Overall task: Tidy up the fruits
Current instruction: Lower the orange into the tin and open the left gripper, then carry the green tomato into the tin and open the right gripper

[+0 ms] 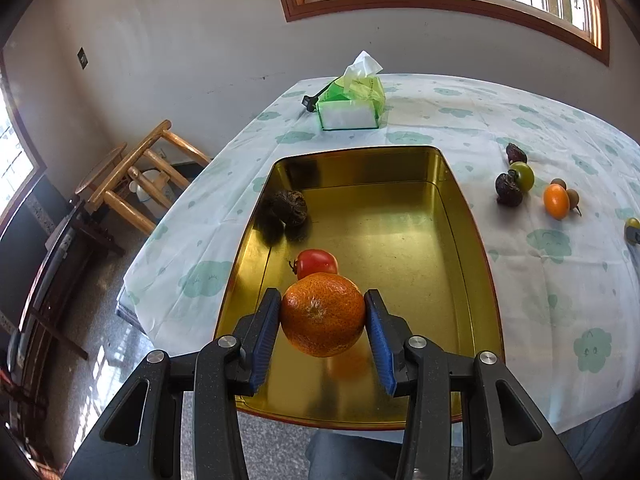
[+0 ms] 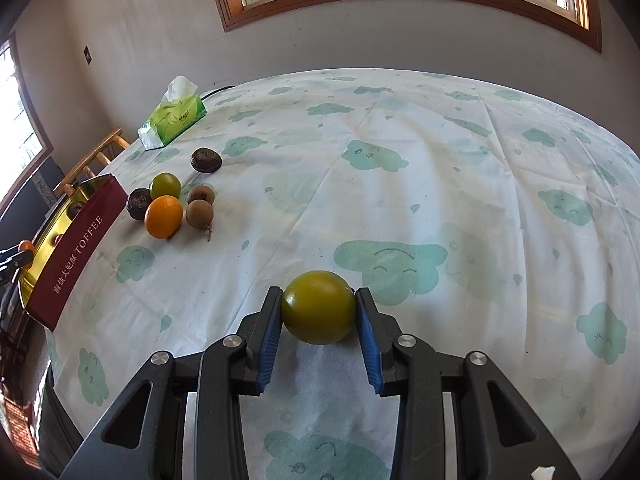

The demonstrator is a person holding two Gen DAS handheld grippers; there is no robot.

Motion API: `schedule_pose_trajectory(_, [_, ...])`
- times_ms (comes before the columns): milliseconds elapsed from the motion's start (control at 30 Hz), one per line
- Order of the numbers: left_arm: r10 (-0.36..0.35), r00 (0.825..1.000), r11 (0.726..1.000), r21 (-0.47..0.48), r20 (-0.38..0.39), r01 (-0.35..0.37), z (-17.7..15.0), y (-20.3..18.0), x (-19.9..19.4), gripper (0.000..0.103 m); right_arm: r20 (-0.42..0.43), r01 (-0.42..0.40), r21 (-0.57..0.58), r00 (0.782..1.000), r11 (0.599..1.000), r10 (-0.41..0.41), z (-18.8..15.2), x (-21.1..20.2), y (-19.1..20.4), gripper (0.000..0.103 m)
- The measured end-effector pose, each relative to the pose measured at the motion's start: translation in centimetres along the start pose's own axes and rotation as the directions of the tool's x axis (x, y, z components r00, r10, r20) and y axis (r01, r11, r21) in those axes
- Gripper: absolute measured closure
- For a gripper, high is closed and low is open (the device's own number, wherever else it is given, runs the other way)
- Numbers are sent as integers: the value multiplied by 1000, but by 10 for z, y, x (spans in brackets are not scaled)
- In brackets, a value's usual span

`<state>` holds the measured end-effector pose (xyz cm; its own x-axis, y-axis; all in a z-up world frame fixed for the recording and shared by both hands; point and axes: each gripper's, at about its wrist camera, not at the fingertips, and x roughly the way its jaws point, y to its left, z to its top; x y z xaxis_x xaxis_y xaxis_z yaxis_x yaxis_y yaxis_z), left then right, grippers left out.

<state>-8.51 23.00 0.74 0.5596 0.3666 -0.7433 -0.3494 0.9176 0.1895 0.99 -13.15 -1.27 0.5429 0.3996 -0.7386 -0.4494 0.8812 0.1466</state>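
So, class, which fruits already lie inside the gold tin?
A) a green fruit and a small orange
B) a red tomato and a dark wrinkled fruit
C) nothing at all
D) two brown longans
B: in the left wrist view a red tomato and a dark wrinkled fruit rest on the floor of the tin, while the left gripper holds an orange above it.

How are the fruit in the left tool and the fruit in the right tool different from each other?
The orange in the left tool is speckled and bright orange; the green fruit in the right tool is smooth and olive green. The orange hangs over the gold tin; the green fruit is over the tablecloth. Both are round and gripped between blue pads.
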Motion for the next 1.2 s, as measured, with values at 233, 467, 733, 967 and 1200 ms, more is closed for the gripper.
schedule_pose_trajectory(233, [28, 999, 1000, 15, -38, -27, 6, 6, 25, 59, -1, 2, -2, 1000, 1000, -2, -1, 0, 1, 69])
schedule_pose_trajectory(467, [24, 998, 1000, 13, -54, -23, 17, 7, 36, 58, -1, 2, -1, 1000, 1000, -2, -1, 0, 0, 69])
schedule_pose_trajectory(733, [-1, 999, 999, -43, 43, 3, 18, 17, 4, 38, 6, 1, 13, 1000, 1000, -1, -4, -4, 1, 69])
schedule_pose_trajectory(967, [31, 997, 973, -231, 67, -15, -13, 59, -29, 33, 24, -37, 23, 999, 999, 36, -8, -20, 13, 69])
schedule_pose_trajectory(1200, [66, 997, 966, -253, 38, -54, -49, 70, -50, 33, 65, -156, -58, 985, 986, 160, 10, -43, 73, 69])
